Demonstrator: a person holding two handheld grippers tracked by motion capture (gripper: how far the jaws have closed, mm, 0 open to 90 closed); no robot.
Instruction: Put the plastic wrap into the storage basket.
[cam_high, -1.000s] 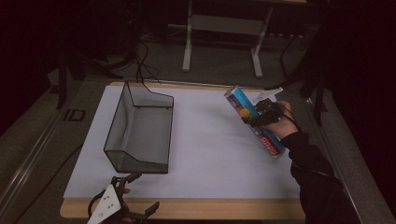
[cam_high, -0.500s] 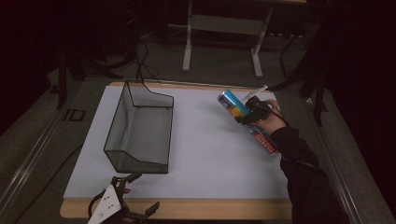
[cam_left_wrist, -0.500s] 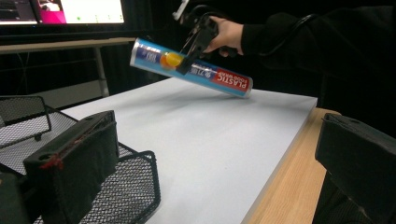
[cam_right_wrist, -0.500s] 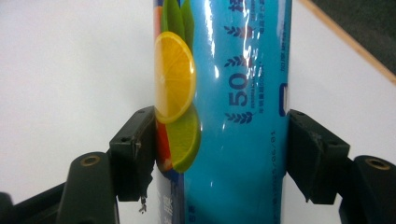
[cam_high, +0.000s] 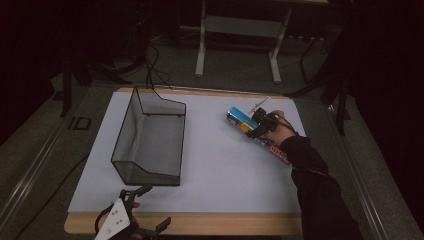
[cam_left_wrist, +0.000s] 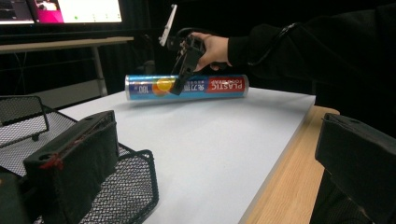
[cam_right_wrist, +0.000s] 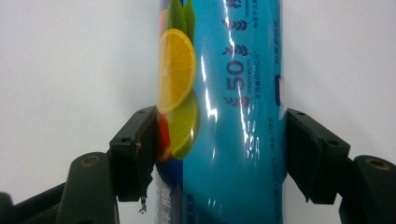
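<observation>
A blue and red roll of plastic wrap (cam_high: 238, 119) lies crosswise at the right of the white table top (cam_high: 225, 170). My right gripper (cam_high: 255, 128) is shut on its blue middle. In the right gripper view both jaws press the roll (cam_right_wrist: 224, 116) from either side, by an orange-and-lime picture. The left gripper view shows the roll (cam_left_wrist: 224, 85) low over the table with the right gripper (cam_left_wrist: 180, 85) and a hand on it; I cannot tell whether it touches the surface. My left gripper (cam_high: 156, 205) hangs open at the table's front left edge, with nothing between its fingers.
A black wire mesh basket (cam_high: 127, 125) stands on the left half of the table, its near corner (cam_left_wrist: 126, 186) just ahead of my left gripper. A wooden table edge (cam_left_wrist: 289, 168) runs along the front. Metal table legs (cam_high: 202, 45) stand behind the table.
My right gripper has carried the roll leftward and lower, down to the table surface. The left gripper has stayed put.
</observation>
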